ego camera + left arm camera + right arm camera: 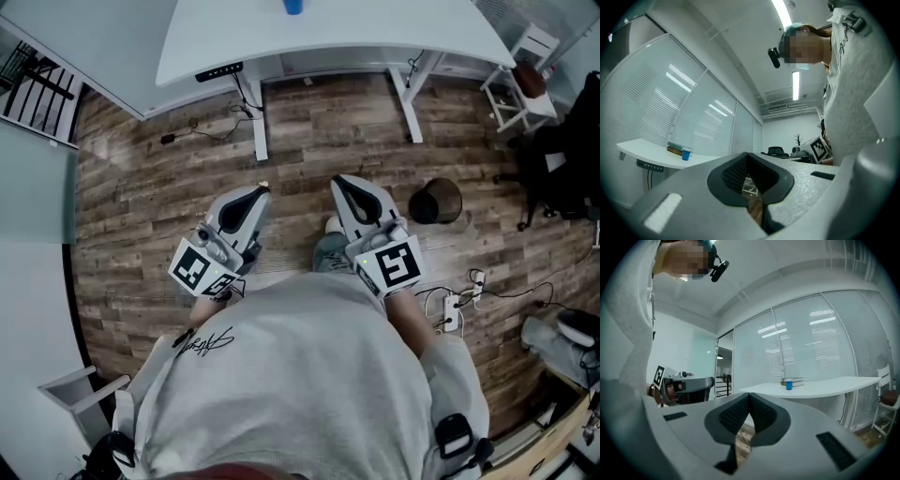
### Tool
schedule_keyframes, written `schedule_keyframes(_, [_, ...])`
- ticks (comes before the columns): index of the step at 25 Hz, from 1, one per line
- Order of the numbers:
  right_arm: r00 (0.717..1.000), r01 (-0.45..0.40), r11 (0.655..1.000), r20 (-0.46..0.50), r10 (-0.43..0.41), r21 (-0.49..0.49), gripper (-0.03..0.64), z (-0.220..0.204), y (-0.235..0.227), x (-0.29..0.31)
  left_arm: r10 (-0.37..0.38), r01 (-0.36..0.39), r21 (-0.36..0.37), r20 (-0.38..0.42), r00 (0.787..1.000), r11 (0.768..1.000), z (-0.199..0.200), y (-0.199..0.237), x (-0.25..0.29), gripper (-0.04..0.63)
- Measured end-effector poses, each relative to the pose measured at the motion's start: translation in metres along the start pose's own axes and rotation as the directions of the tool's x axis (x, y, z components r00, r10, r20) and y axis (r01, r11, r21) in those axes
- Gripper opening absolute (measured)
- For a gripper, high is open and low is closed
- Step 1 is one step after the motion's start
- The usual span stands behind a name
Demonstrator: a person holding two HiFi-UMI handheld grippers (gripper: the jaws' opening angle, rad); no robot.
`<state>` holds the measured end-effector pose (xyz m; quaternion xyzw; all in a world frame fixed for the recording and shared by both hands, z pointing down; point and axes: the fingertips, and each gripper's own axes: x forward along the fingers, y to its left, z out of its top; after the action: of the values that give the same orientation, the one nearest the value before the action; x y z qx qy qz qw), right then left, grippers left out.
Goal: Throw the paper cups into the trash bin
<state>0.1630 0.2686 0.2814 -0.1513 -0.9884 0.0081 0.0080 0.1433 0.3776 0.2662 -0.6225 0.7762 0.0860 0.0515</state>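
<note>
A blue paper cup (293, 7) stands on the white desk (394, 37) at the top of the head view. It also shows as the blue cup (686, 153) in the left gripper view and the blue cup (788, 384) in the right gripper view, far ahead of both jaws. A dark round trash bin (436, 200) sits on the wooden floor, to the right of my right gripper (341, 183). My left gripper (257, 194) is held beside it; both point toward the desk. The left gripper (749, 157) and right gripper (750, 397) are shut, with nothing between the pads.
Books (797, 380) lie beside the cup. Desk legs (259, 122) and cables (202, 131) are below the desk. A white stool (518, 89) and dark chair (562, 159) stand at the right, a power strip (450, 309) lies near my feet, and a black railing (37, 89) is at the left.
</note>
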Motion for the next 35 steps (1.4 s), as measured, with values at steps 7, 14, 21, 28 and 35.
schedule_keyframes(7, [1.000,-0.002,1.000,0.004,0.002,0.002,0.009,0.001,-0.040,0.033,0.017,-0.017,0.008,-0.007,1.000,1.000,-0.004,0.037,0.032,-0.006])
schedule_keyframes(14, [1.000,-0.020,1.000,-0.007,0.020,0.014,0.009,-0.002,-0.067,0.059,0.046,-0.046,-0.002,-0.009,0.999,0.999,-0.007,0.064,0.055,-0.006])
schedule_keyframes(21, [0.999,-0.042,0.999,-0.017,0.043,0.011,0.011,-0.002,-0.099,0.084,0.062,-0.062,-0.003,-0.008,0.998,0.998,-0.009,0.090,0.085,-0.006])
schedule_keyframes(28, [0.998,-0.056,0.998,-0.019,0.056,0.009,0.009,-0.002,-0.131,0.105,0.080,-0.080,0.004,-0.019,0.997,0.997,-0.015,0.111,0.113,-0.006])
schedule_keyframes(35, [0.995,-0.092,0.996,-0.047,0.092,0.004,0.009,-0.005,-0.161,0.119,0.099,-0.099,0.019,-0.005,0.995,0.995,-0.020,0.124,0.146,-0.006])
